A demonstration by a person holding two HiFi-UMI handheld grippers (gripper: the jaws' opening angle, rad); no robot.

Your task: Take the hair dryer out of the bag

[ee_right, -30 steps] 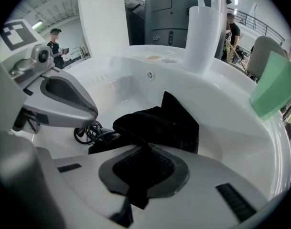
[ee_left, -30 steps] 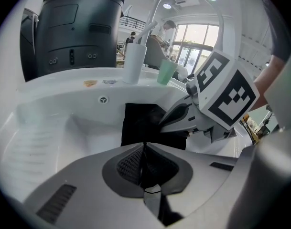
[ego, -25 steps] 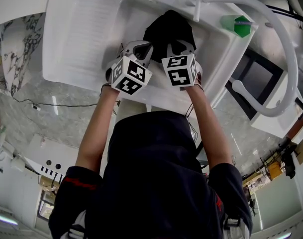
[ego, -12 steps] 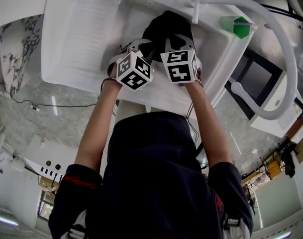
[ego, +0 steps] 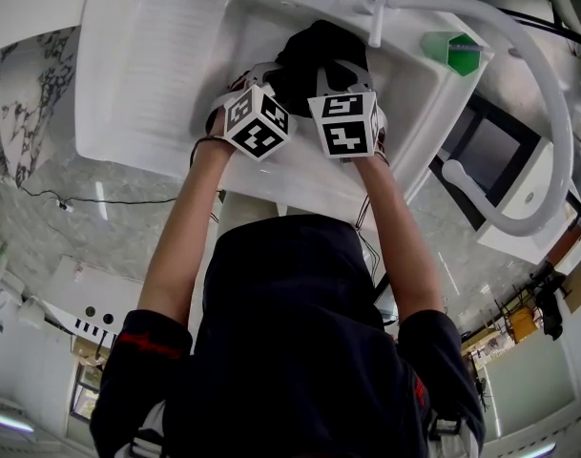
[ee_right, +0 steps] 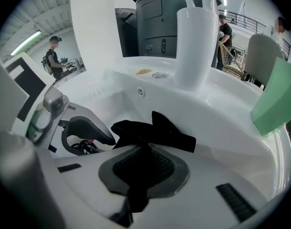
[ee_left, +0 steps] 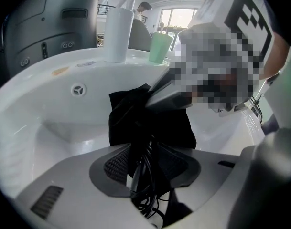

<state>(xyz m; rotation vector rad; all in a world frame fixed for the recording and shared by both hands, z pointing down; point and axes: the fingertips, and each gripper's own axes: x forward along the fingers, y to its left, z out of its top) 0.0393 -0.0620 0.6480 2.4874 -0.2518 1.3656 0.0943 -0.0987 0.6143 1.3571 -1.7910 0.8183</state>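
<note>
A black bag (ego: 319, 46) lies crumpled in the white sink (ego: 156, 65). My right gripper (ego: 344, 76) is shut on a fold of the bag (ee_right: 155, 130), and the black cloth runs down between its pads (ee_right: 135, 168). My left gripper (ego: 274, 79) sits beside it on the left. Its jaws have just been opening, and they stand apart around bag cloth (ee_left: 131, 118) and a bundled black cord (ee_left: 145, 194). The right gripper view shows the left gripper (ee_right: 83, 130) with the cord (ee_right: 83, 148) under it. The hair dryer's body is hidden.
On the sink's far rim stand a white cup (ee_right: 195, 46) and a green cup (ego: 452, 51). A white tap and hose (ego: 519, 55) curve off to the right. A grey machine (ee_right: 155, 18) stands behind the sink, with people far in the background.
The left gripper has moved further over the sink toward the bag and its cube has rolled a little. The right gripper has hardly shifted.
</note>
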